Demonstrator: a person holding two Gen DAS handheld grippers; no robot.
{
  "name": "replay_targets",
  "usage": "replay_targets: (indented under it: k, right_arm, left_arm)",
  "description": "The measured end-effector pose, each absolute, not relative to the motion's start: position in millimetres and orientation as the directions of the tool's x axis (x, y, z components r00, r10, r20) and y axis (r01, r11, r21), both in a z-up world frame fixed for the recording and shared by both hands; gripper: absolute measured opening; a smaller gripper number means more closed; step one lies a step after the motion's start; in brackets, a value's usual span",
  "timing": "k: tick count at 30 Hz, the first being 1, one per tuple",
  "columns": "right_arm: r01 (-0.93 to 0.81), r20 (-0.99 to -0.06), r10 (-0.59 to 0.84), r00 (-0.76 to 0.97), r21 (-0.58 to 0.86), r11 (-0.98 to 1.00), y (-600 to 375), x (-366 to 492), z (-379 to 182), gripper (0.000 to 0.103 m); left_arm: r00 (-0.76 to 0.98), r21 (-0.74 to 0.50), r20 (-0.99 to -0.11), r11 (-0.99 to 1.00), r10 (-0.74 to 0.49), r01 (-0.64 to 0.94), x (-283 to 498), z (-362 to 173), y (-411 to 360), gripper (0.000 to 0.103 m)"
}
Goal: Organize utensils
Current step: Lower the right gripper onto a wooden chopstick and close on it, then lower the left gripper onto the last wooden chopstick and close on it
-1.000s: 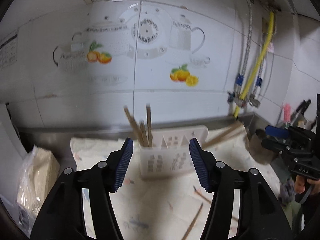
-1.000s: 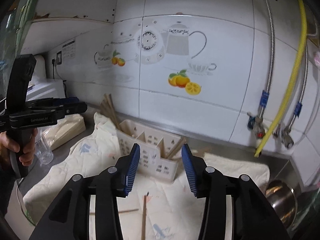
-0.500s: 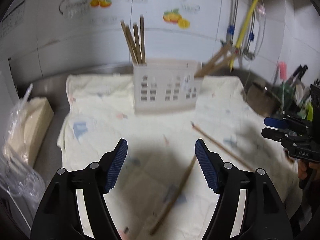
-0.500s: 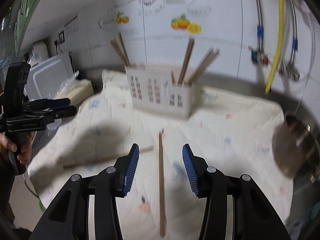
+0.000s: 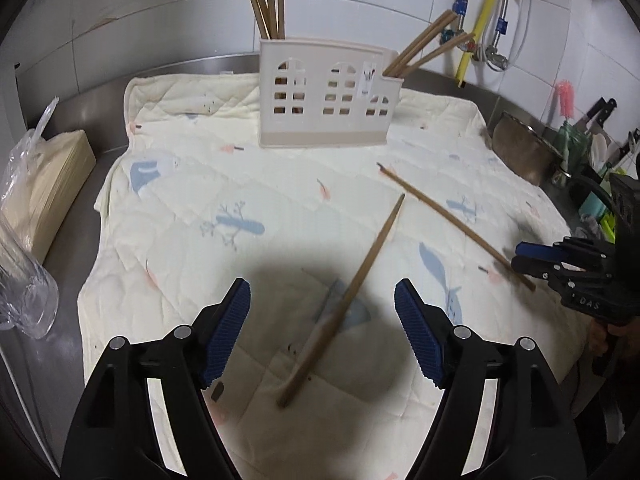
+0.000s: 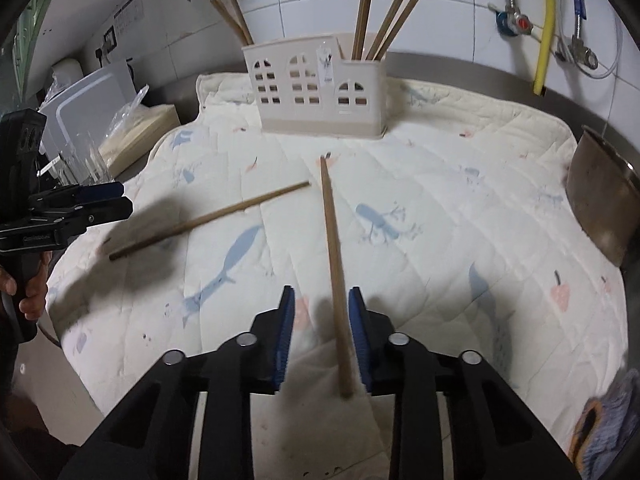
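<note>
A white plastic utensil holder [image 5: 326, 94] [image 6: 318, 92] stands at the back of a quilted cloth, with several wooden chopsticks upright in its left and right ends. Two loose chopsticks lie on the cloth. My left gripper [image 5: 322, 334] is open, low over the near end of one chopstick [image 5: 346, 298], which lies between its fingers. My right gripper [image 6: 321, 330] is open with its pads close on either side of the other chopstick [image 6: 334, 256], not visibly clamping it. That other chopstick [image 5: 452, 224] also shows in the left wrist view, and the first chopstick [image 6: 208, 222] in the right wrist view.
The cloth [image 5: 192, 208] covers a steel counter against a tiled wall. A bagged stack of paper [image 5: 38, 188] and a clear glass [image 5: 22, 292] sit at the left. A metal bowl [image 6: 600, 204] stands at the right, with pipes [image 6: 546, 20] on the wall behind.
Both grippers have pulled back from the holder and dropped low over the cloth. Each now straddles a loose chopstick, and the right jaws have narrowed around theirs.
</note>
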State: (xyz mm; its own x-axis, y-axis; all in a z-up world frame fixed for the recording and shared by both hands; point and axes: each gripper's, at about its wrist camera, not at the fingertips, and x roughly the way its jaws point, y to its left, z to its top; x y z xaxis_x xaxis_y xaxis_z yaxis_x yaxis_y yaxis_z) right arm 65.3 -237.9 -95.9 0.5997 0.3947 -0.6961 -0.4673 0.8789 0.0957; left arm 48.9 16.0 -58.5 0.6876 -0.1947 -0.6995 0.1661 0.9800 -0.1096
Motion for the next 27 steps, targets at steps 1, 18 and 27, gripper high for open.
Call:
replay_targets:
  k: [1,18,27]
  right_arm:
    - [-0.467,-0.699,0.394,0.597,0.097,0.879,-237,66,-97,0.022]
    - [-0.451,-0.731,0.343,0.59,0.054,0.891,-239,72,-113,0.011]
    - [-0.449,-0.727,0.33,0.602,0.034,0.893,-240,66,-114,0.007]
  left_arm:
    - [0.686,-0.106,-0.702,0.981,-0.191,0.165,48,-60,17,0.074]
    - [0.644,-0.099,-0.73,0.968,-0.23,0.233,41,-78,9,0.06]
    - [0.62,-0.078,-0.753,0.965,-0.223,0.252,52,-91,6,0.037]
